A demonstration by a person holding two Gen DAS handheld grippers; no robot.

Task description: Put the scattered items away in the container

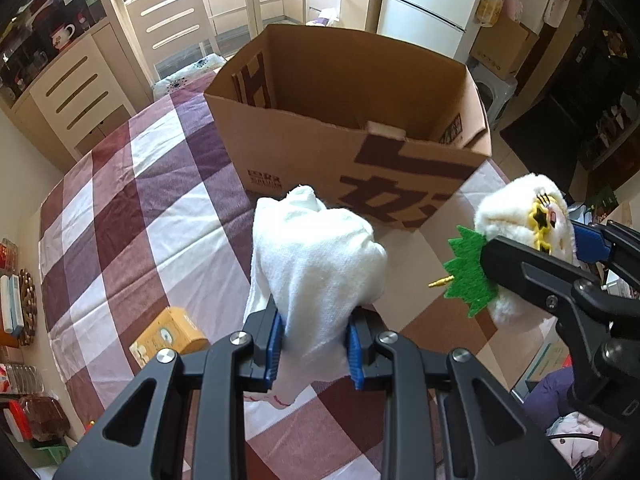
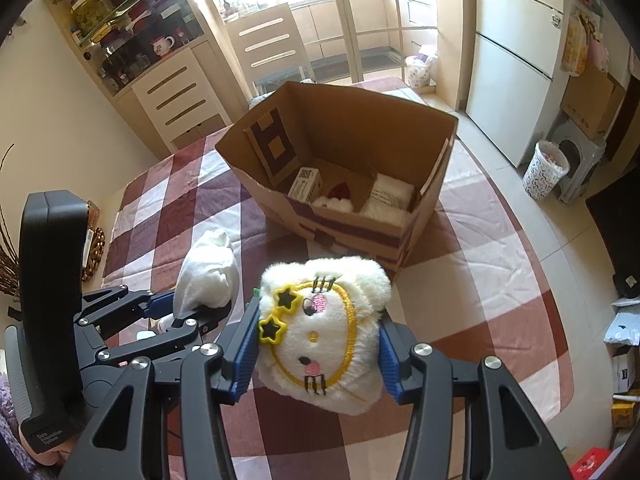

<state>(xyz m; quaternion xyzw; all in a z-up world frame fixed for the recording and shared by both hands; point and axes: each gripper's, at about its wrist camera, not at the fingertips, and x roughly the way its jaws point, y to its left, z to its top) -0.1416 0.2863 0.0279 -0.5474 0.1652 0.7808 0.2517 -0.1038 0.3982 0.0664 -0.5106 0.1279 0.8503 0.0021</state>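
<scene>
The left tool (image 1: 314, 350) is clenched on a white cloth (image 1: 316, 264), its blue pads (image 1: 275, 354) pressing the fabric from both sides, and the bunched cloth rises ahead of the fingers while a loose end droops beneath them. Beside it, on its right, the right tool (image 2: 318, 354) is grasping a white plush toy (image 2: 324, 336), pads squeezed into the fur on either flank, the toy's embroidered face turned up toward the camera with yellow star glasses (image 2: 278, 312) sitting nearest the left finger. From the left wrist view that same toy (image 1: 520, 220) shows a green felt frill (image 1: 468, 276) sticking out toward the left tool. Both loads hang clear above the desk (image 1: 120, 208), which wears a checked cloth of maroon, brown and white. Straight ahead of both tools stands the open cardboard box (image 2: 344, 132), well within view and resting on the desk, its near wall printed with dark characters. Looking down into it from the right wrist view, there's a small carton with a code label (image 2: 305, 184), something red and white and fluffy (image 2: 338, 196), and a white packet (image 2: 390, 198) lying on the bottom. Down to the left of the left tool, a small yellow box (image 1: 170, 338) lies on the desk. Beyond the big box stand a pale chair (image 2: 268, 44), a drawer cabinet (image 2: 176, 96) and a white fridge (image 2: 516, 56).
</scene>
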